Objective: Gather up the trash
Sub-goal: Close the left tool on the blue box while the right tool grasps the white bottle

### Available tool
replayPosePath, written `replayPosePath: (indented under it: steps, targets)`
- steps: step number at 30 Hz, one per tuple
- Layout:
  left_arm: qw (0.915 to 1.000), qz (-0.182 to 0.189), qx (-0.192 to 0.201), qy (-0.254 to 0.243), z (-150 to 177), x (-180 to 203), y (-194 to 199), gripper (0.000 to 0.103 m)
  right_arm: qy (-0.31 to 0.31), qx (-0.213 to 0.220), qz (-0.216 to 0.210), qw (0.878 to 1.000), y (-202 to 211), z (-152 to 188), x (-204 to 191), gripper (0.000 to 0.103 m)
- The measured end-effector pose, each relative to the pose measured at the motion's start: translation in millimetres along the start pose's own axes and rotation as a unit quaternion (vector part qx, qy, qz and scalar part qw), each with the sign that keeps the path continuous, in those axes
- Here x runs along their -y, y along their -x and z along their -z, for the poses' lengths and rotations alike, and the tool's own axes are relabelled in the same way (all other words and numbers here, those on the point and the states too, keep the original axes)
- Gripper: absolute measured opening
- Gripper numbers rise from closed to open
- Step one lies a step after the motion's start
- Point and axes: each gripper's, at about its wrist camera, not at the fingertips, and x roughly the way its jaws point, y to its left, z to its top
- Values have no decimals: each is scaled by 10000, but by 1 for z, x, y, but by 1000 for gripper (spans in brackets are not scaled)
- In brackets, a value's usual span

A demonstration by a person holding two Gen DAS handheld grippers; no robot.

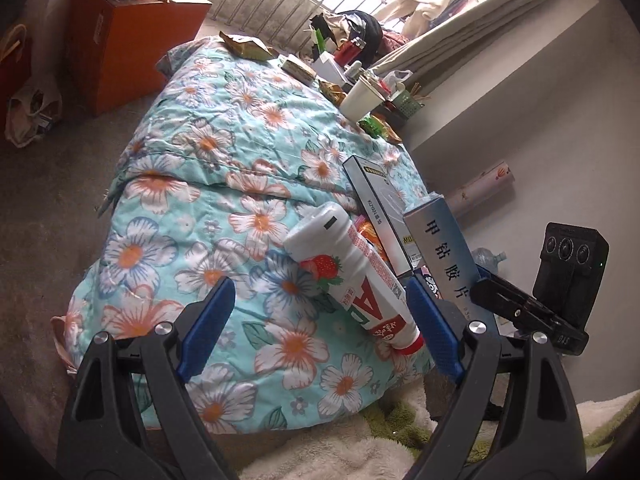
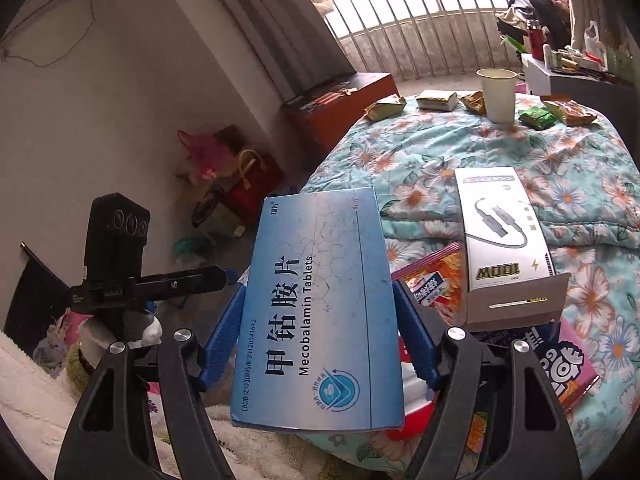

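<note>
My right gripper (image 2: 320, 288) is shut on a blue medicine box (image 2: 320, 320), with a blue pad pressing on each long side, and holds it above the near edge of the floral quilt (image 2: 520, 152). In the left wrist view that box (image 1: 444, 256) stands at the right. A white strawberry drink bottle (image 1: 352, 280) lies on the quilt (image 1: 240, 152), its red cap end close to the right finger of my left gripper (image 1: 320, 284). That gripper is open, its pads clear of the bottle. A white cable box (image 2: 504, 232) lies on snack packets (image 2: 432, 276).
A paper cup (image 2: 498, 96) and several snack wrappers (image 2: 384, 108) sit at the quilt's far end. A pink packet (image 2: 568, 372) lies near the front right. An orange chest (image 1: 132, 40) and bags (image 2: 240, 184) stand on the floor to the left. A cluttered low table (image 2: 568, 76) is beyond.
</note>
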Motion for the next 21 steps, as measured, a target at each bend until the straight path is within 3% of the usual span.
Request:
replayPosePath:
  steps: [6, 10, 11, 12, 15, 21]
  targets:
    - [9978, -429, 243, 450, 10, -36, 28, 83, 696, -449, 214, 9963, -67, 12, -44, 71]
    - [9968, -467, 221, 617, 20, -51, 28, 83, 882, -786, 566, 9914, -108, 22, -49, 73]
    - [9967, -460, 192, 645, 22, -52, 26, 83, 1106, -677, 800, 9883, -109, 25, -54, 77]
    - [9967, -445, 157, 664, 25, -52, 22, 83, 1228, -695, 778, 9869, -109, 26, -58, 79]
    - [9969, -379, 28, 682, 27, -54, 9, 83, 1096, -722, 526, 9900, -98, 27, -60, 80]
    - [9976, -258, -135, 621, 24, -53, -7, 83, 760, -128, 374, 9963, -48, 11, -45, 80]
